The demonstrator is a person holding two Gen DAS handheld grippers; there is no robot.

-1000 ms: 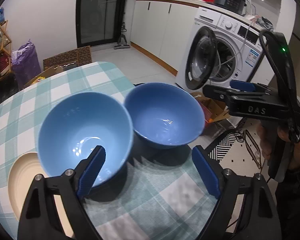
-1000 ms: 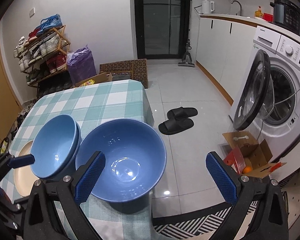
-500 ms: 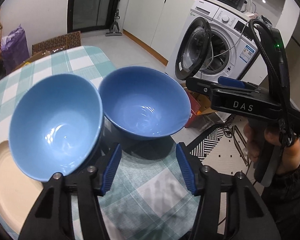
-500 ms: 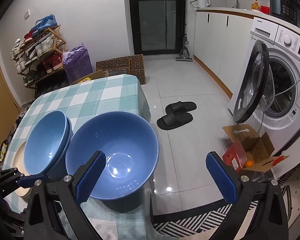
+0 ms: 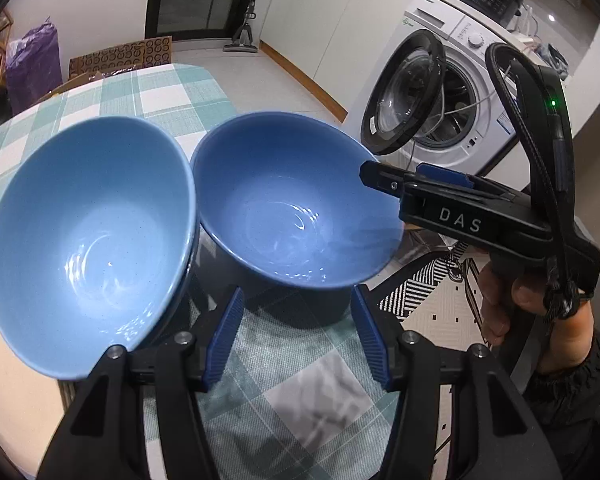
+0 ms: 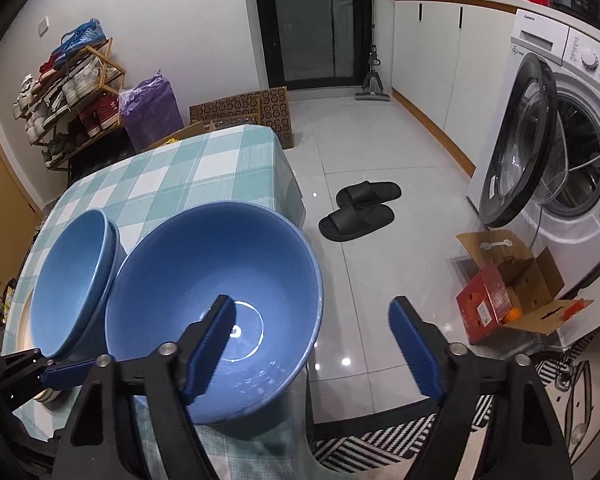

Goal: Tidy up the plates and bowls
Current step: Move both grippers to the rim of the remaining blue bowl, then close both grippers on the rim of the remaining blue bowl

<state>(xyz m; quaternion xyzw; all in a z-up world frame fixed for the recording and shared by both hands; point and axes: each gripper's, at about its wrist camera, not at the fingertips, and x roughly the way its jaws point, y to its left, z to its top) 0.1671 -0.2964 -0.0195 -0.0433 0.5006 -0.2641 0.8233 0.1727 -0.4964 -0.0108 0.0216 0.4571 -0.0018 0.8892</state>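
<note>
Bowls sit side by side near the edge of the surface [image 5: 172,92], which wears a teal-and-white checked cloth. Leftmost lies a flat cream ceramic plate [image 5: 16,364], and on it rests a stack of two glossy blue ceramic bowls [image 5: 88,236], nested and tilted. The left tongs [image 5: 296,336] hover just in front of the gap between this stack and its neighbour; their blue ribbed pads stand partly spread with only cloth between them, pinching nothing. Next to the right, the single blue ceramic bowl [image 6: 216,304] stands upright at the cloth's edge, its rim close against the stack. The right tongs [image 6: 312,348] have just been narrowing but remain spread, straddling this bowl's near right rim: one pad inside, the other outside over the floor, neither pressing.
</note>
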